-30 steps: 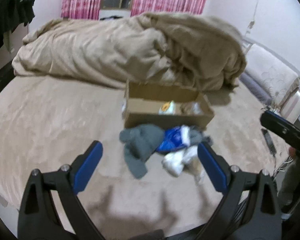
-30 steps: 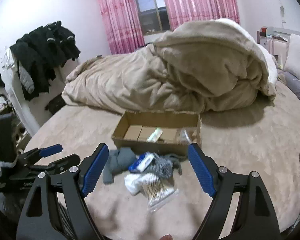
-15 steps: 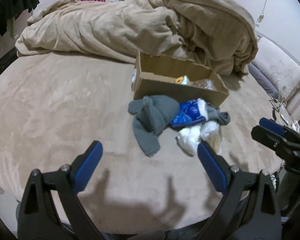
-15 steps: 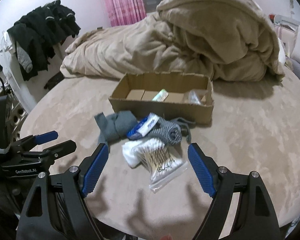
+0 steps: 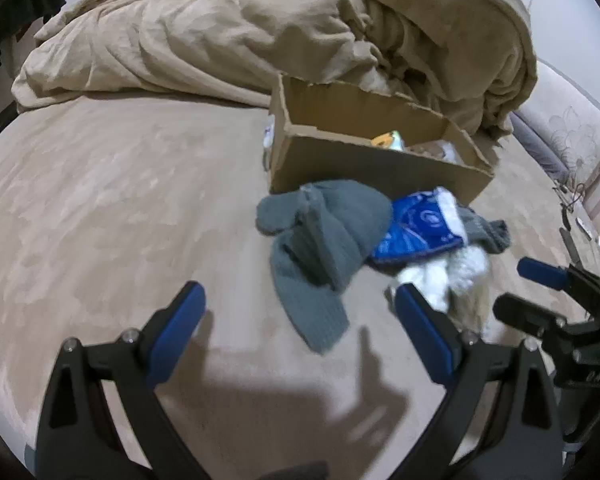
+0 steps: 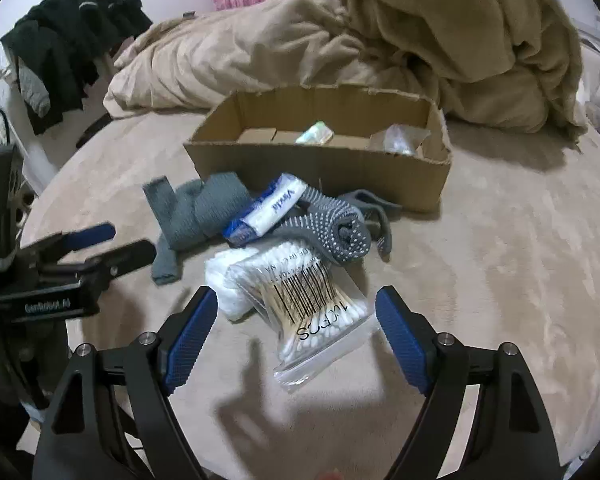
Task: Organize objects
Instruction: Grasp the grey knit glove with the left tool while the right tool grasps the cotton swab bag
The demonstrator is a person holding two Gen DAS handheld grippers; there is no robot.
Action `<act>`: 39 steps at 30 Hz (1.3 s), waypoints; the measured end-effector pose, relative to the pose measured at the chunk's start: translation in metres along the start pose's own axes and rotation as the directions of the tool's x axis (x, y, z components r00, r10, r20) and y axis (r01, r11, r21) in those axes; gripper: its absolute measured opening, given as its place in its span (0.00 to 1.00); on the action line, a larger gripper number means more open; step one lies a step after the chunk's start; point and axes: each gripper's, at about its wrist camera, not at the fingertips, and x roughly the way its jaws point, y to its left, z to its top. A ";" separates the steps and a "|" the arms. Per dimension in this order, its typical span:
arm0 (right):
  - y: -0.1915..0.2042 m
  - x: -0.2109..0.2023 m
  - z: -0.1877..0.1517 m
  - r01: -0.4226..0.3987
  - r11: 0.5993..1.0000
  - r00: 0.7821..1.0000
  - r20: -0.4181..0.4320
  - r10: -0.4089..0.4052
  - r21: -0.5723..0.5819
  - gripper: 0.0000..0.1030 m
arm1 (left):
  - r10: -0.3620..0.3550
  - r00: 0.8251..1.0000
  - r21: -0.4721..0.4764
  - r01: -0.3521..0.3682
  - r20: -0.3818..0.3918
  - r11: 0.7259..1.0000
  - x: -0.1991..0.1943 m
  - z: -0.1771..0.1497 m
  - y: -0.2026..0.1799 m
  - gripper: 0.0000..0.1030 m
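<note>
Fingers on both your grippers are spread, holding nothing: the left gripper [image 5: 298, 312] hovers by the grey sock [image 5: 320, 240], the right gripper [image 6: 294, 320] straddles the swab bag [image 6: 308, 300]. Both lie on the bed [image 6: 500, 260], before the box [image 6: 320, 164], touching the tissue pack [image 6: 268, 208].

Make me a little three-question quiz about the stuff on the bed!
1. True or false: the bag of cotton swabs lies inside the cardboard box.
2. What sits nearest the right gripper? A) blue tissue pack B) bag of cotton swabs C) grey dotted sock
3. Fill in: both grippers, the left gripper too, have their jaws ____.

Key: 1 false, it lies on the bed before the box. 2 B. 3 open.
</note>
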 end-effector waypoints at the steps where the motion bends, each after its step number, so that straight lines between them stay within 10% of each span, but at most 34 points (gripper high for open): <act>1: 0.000 0.004 0.000 0.000 1.000 1.000 -0.007 0.000 -0.001 0.82 | 0.003 1.000 0.003 -0.003 -0.002 1.000 0.004 0.001 0.000 0.94; 11: -0.012 0.037 -0.005 -0.013 1.000 0.997 -0.070 0.013 0.006 0.81 | 0.047 0.998 0.091 -0.044 -0.031 0.995 0.051 0.006 -0.014 0.90; 15: -0.015 0.036 -0.006 -0.013 1.000 0.999 -0.051 0.013 -0.002 0.68 | 0.044 0.999 0.121 -0.043 -0.008 0.992 0.052 0.008 -0.018 0.59; 21: -0.015 0.027 -0.009 -0.022 1.000 0.999 -0.032 0.021 -0.016 0.53 | -0.014 0.999 0.147 0.007 0.046 0.989 0.030 0.005 -0.022 0.40; 39: 0.007 -0.037 -0.004 -0.050 0.998 0.999 0.019 0.051 -0.032 0.49 | -0.023 0.995 0.100 0.013 0.095 0.995 -0.061 -0.005 -0.023 0.39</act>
